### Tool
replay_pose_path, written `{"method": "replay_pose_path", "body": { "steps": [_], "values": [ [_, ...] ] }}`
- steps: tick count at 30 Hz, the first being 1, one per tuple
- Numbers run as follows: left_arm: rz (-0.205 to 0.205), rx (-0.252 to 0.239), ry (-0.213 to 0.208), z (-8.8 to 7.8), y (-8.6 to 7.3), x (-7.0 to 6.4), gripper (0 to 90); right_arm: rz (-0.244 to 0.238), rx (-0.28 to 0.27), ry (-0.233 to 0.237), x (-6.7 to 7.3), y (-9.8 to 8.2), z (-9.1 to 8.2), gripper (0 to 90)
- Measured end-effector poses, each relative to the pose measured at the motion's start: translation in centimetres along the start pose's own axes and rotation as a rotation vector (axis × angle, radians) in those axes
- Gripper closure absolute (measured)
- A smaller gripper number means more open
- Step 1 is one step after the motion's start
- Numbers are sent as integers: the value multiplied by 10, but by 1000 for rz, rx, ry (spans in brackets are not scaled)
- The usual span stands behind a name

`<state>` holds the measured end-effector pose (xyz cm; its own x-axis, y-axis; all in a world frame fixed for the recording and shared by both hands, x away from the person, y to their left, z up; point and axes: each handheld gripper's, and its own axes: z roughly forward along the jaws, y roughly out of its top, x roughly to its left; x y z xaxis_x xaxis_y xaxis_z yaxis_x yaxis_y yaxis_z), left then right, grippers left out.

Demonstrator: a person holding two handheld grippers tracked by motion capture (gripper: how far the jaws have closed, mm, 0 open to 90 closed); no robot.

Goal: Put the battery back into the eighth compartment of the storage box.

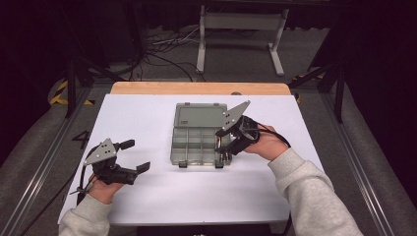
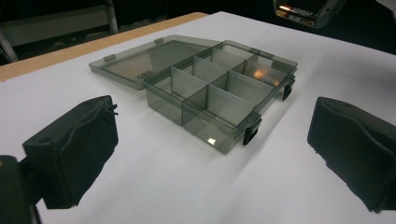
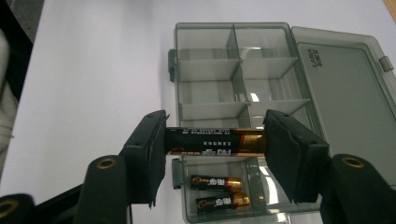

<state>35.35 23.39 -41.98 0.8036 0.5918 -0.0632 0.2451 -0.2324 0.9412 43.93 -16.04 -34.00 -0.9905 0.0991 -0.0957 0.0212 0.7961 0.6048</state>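
Spanning right hand-held gripper (image 3: 215, 142) pads: battery (image 3: 215, 142)

bright table, dark surroundings, soft focus

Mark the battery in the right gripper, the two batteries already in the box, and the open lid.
held battery (image 3: 212, 141), right gripper view, on its black label.
stored batteries (image 3: 215, 182), right gripper view, on the upper one's body.
lid (image 3: 343, 93), right gripper view, on its flat panel.
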Motion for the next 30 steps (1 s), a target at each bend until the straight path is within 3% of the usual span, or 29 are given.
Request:
{"method": "replay_pose_path", "body": {
  "steps": [12, 30],
  "values": [
    [-2, 2, -2, 0, 0, 1, 22, 3, 18, 1, -15, -11, 13, 413],
    [-1, -3, -1, 0, -1, 1, 22, 10, 66, 30, -18, -20, 35, 413]
  ]
}}
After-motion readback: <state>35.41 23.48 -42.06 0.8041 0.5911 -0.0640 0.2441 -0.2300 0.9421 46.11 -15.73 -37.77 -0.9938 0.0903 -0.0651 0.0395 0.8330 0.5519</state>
